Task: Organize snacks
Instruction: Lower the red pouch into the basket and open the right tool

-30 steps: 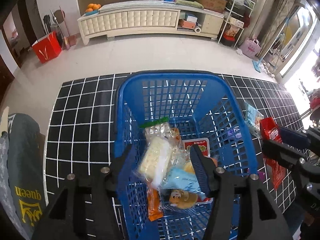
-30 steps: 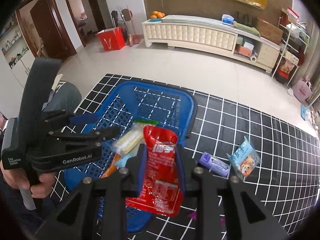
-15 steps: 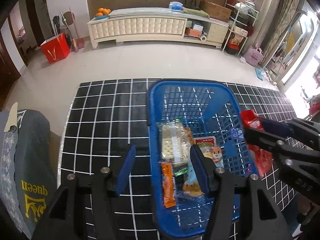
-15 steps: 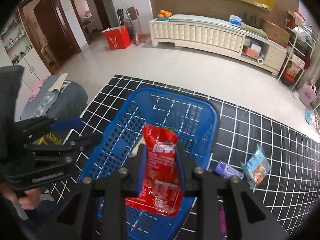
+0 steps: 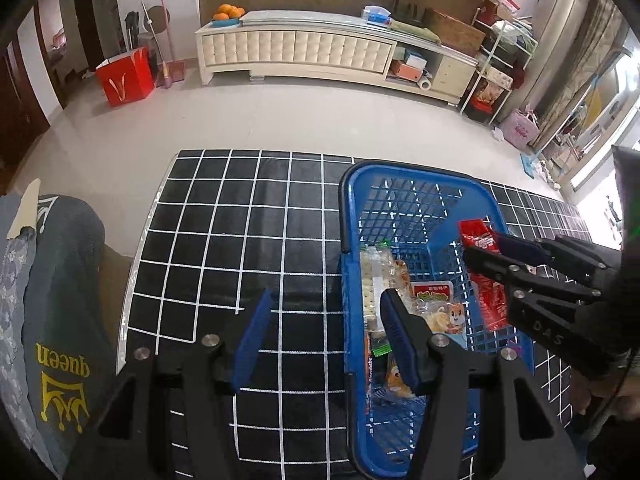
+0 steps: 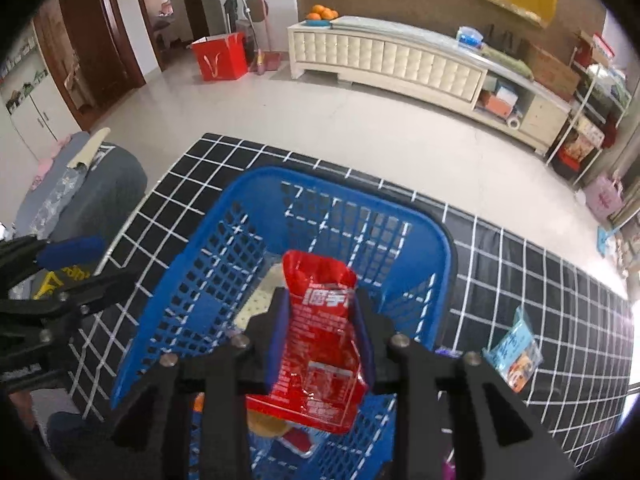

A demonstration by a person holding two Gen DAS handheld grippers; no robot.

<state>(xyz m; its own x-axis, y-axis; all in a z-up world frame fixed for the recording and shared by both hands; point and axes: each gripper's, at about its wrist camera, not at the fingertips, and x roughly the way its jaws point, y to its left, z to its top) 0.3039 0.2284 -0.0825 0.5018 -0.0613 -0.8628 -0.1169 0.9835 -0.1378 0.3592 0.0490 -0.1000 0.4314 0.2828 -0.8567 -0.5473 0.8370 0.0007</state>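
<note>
A blue plastic basket [image 5: 416, 176] [image 6: 248, 240] stands on a black grid mat and holds several snack packets [image 5: 400, 292]. My right gripper [image 6: 320, 320] is shut on a red snack packet [image 6: 320, 352] and holds it over the basket; the packet also shows in the left wrist view [image 5: 484, 276]. My left gripper [image 5: 324, 312] is open and empty, above the mat at the basket's left rim. A light blue snack packet [image 6: 514, 354] and a purple one [image 6: 448, 352] lie on the mat right of the basket.
The black grid mat [image 5: 240, 240] covers the floor. A grey cushion marked "queen" [image 5: 60, 300] lies at its left edge. A white cabinet [image 5: 312, 52], a red bag [image 5: 126, 78] and shelves [image 5: 496, 76] stand far back.
My left gripper has moved left off the basket and stands over the mat, empty. My right gripper has carried the red packet left, from beside the basket to above it.
</note>
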